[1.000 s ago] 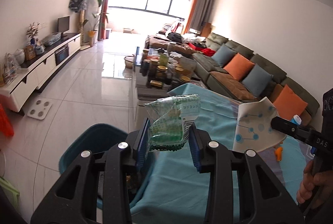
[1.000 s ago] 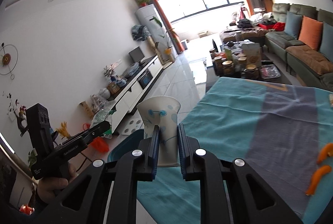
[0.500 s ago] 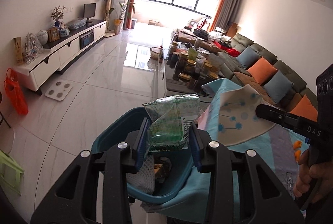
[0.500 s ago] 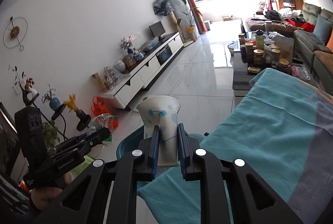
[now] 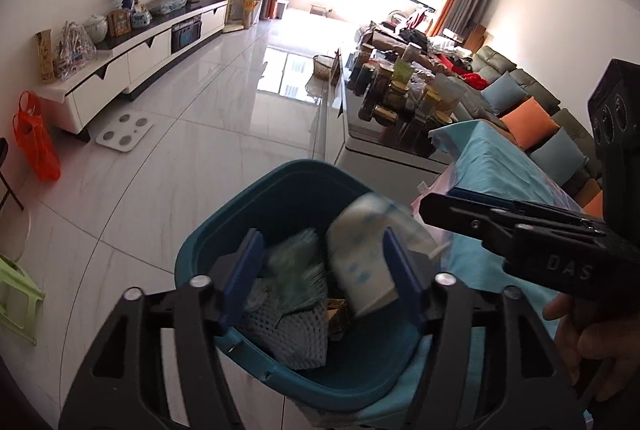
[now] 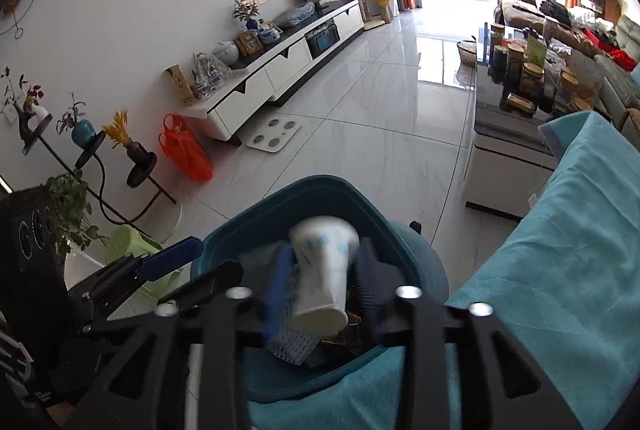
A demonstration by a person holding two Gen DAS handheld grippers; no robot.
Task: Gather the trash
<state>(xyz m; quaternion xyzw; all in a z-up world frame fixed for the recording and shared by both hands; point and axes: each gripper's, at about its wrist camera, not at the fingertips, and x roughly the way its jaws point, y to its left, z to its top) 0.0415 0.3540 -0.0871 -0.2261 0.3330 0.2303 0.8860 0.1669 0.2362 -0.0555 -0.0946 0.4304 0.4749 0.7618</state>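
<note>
Both the left gripper (image 5: 322, 270) and right gripper (image 6: 324, 288) point steeply downward, jaws just opening, gripping nothing.

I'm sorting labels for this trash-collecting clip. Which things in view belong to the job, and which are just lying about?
Part of the job:
- teal bin
- paper cup, dropping between the right gripper jaws, which have just been opening
- green wrapper, loose below the left gripper, also just opened

Just lying about:
- orange bag
- white scale
- jars on the coffee table
</note>
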